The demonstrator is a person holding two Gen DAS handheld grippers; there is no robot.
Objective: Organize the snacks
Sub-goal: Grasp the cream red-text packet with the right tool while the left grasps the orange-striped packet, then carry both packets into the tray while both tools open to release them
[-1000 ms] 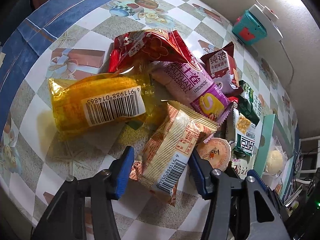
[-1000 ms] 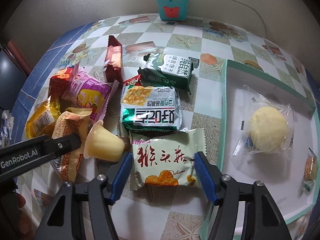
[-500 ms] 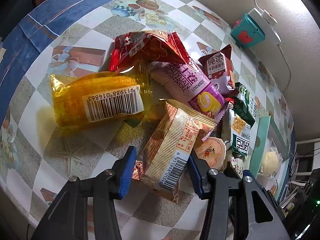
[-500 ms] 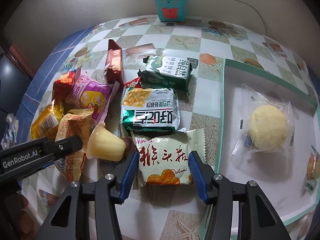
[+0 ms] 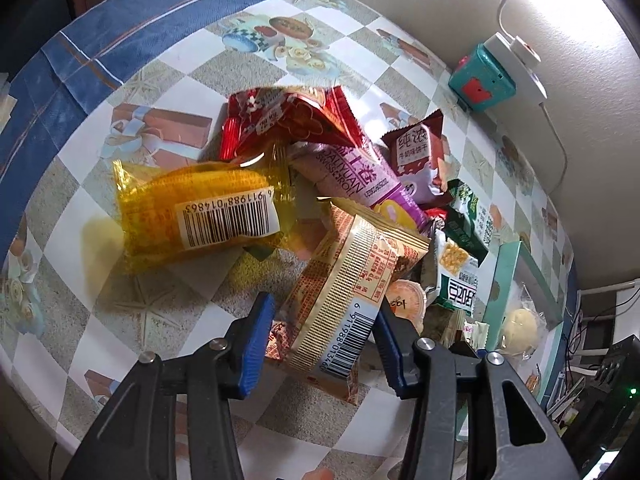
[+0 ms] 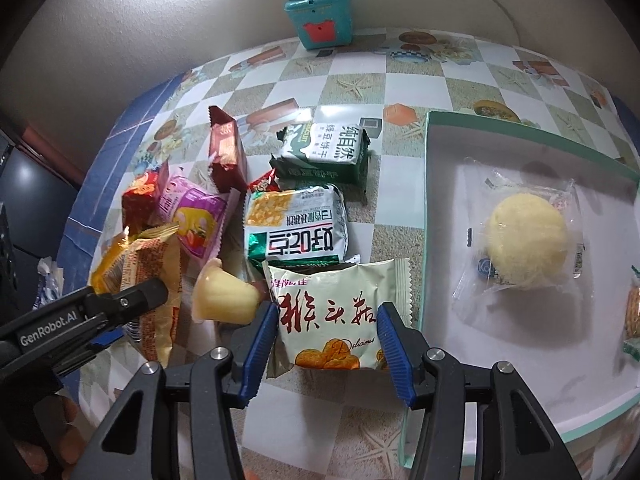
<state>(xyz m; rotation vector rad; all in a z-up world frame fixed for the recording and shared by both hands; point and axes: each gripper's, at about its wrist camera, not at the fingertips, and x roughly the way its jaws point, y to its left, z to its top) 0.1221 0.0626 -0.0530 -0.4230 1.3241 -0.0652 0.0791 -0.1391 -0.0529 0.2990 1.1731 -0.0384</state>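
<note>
My left gripper [image 5: 322,344] is shut on a cream-and-orange striped packet [image 5: 344,292], pads pressing its barcode end, which is tilted up off the pile. In the right wrist view the left gripper [image 6: 148,300] comes in from the left edge over that packet [image 6: 152,280]. My right gripper [image 6: 326,346] is shut on a cream packet with red characters [image 6: 332,312], one pad on each side edge; the packet still lies on the table. A white tray with a teal rim [image 6: 425,220] lies to the right, holding a round yellow cake in clear wrap [image 6: 528,236].
Loose snacks crowd the checked tablecloth: yellow packet [image 5: 200,216], red packet [image 5: 288,120], purple roll [image 5: 360,180], jelly cup [image 6: 224,300], green-white cracker packet [image 6: 296,224], dark green packet [image 6: 324,152]. A teal box [image 6: 320,20] and power strip stand at the wall.
Both grippers narrowed onto their packets. The left one rose a little, tipping the striped packet's end up. The right gripper stayed in place.
</note>
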